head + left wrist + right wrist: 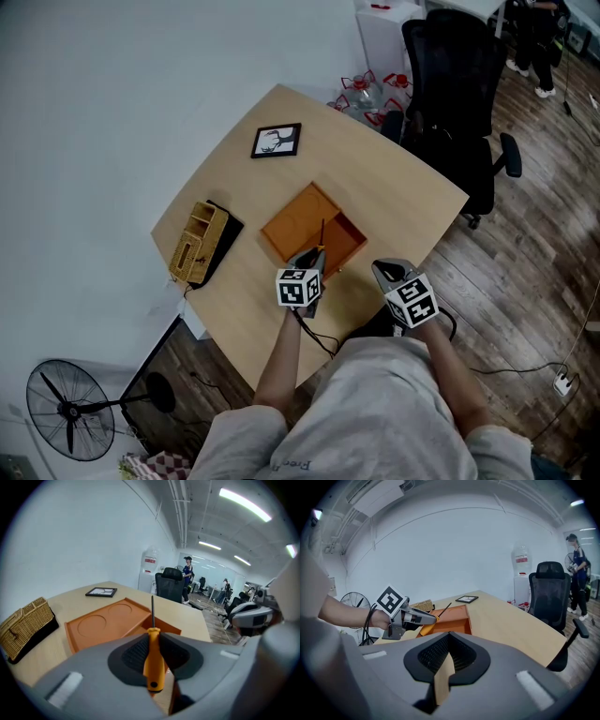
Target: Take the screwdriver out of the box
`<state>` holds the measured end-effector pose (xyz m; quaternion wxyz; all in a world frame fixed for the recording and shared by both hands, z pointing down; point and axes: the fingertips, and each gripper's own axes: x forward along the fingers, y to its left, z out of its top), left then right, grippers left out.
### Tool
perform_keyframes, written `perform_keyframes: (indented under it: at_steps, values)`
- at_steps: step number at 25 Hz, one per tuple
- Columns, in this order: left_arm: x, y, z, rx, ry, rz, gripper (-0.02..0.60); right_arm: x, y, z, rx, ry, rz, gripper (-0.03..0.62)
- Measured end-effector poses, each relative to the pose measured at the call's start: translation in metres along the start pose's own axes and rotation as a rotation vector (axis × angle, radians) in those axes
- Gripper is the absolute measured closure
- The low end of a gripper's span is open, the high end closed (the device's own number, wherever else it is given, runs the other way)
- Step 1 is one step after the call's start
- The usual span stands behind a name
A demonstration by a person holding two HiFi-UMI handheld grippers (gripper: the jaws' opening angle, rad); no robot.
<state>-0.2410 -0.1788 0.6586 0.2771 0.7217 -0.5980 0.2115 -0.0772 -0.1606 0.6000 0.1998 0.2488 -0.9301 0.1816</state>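
My left gripper (314, 255) is shut on the orange handle of a screwdriver (321, 240), whose thin dark shaft points away from me over the orange box (300, 220). In the left gripper view the screwdriver's handle (153, 658) sits upright between the pads, above the near edge of the box (103, 623). The right gripper (384, 270) hovers at the table's near edge, right of the box, and holds nothing. In the right gripper view its pads meet at the tips (449, 641), and the left gripper (423, 617) shows with the screwdriver (440, 610) over the box (452, 620).
A wicker basket (195, 242) on a dark mat stands at the table's left edge. A framed picture (277, 140) lies at the far side. A black office chair (455, 103) and water bottles (366, 94) stand beyond the table, and a floor fan (67, 410) at the lower left.
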Motion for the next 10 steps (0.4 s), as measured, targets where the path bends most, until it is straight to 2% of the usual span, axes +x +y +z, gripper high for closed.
perform_keyframes:
  at_steps: [10]
  values:
    - [0.0005,-0.0028,-0.0012,0.001,0.009,-0.009,0.451,0.0021,0.0002,0.0006,-0.01,0.004,0.008,0.597]
